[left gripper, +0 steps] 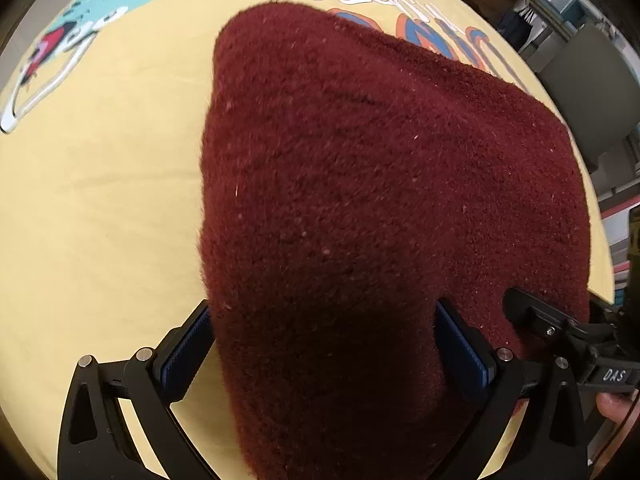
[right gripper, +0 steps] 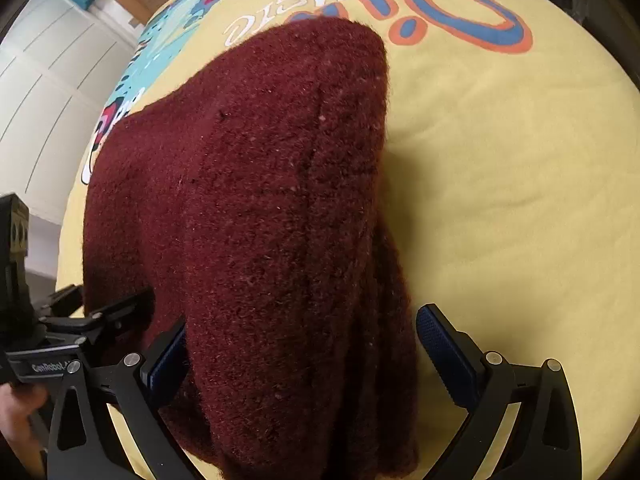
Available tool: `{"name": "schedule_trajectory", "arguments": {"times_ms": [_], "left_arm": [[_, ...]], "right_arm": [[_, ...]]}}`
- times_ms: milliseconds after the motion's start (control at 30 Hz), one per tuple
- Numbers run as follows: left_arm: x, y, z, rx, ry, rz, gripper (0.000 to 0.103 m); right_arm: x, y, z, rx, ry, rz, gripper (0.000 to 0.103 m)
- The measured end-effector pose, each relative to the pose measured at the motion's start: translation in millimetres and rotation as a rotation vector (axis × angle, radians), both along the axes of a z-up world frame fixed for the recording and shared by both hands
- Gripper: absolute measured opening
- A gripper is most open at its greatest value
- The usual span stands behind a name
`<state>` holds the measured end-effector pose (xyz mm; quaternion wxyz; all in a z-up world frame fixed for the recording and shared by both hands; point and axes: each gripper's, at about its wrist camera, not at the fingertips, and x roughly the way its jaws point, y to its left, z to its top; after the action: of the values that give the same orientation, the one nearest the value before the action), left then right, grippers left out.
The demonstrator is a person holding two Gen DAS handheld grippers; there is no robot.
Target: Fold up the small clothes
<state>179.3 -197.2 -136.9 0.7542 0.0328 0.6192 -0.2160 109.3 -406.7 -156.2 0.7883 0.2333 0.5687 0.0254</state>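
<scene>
A dark red fuzzy knit garment [left gripper: 360,200] lies on a yellow printed sheet [left gripper: 100,220]. It also shows in the right wrist view [right gripper: 260,220], with a fold ridge running along it. My left gripper [left gripper: 324,344] is open, its blue-padded fingers [left gripper: 186,352] standing on either side of the garment's near edge. My right gripper [right gripper: 304,352] is open too, the near edge of the garment lying between its fingers [right gripper: 444,356]. Each gripper shows at the edge of the other's view, the right one in the left wrist view [left gripper: 560,328], the left one in the right wrist view [right gripper: 80,320].
The sheet [right gripper: 500,180] carries blue and orange lettering [right gripper: 460,12] and a turquoise cartoon print [left gripper: 100,4]. White panelled doors [right gripper: 48,80] stand at left, a grey chair [left gripper: 592,88] and shelves at right.
</scene>
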Motion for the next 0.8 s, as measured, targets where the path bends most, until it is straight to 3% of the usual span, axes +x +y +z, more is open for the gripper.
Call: {"name": "schedule_trajectory", "arguments": {"times_ms": [100,267,400,500,667,800], "left_arm": [[2.8,9.1,-5.6,-0.050,0.029,0.022,0.103],[-2.1,8.8,-0.4,-0.030,-0.008,0.012,0.103],[-1.1,7.7,-1.4,-0.046,0.014,0.005,0.103],[0.8,9.3,-3.1,-0.095,0.040,0.004,0.092],[-0.1,3.4,9.6,-0.099,0.019,-0.093,0.056],[1.2,9.5,25.8,-0.129,0.004,-0.121,0.049]], "right_arm": [[2.0,-1.8,-5.4,0.050,0.035,-0.018,0.103],[4.7,2.0,-4.4,0.043,0.050,-0.010,0.102],[8.3,9.4,-2.3,0.036,0.054,-0.007,0.100],[8.9,13.5,2.9,0.071,0.033,-0.009,0.084],[3.4,18.1,13.0,0.068,0.003,-0.023,0.060],[-2.3,21.3,34.1,0.042,-0.034,-0.046,0.046]]}}
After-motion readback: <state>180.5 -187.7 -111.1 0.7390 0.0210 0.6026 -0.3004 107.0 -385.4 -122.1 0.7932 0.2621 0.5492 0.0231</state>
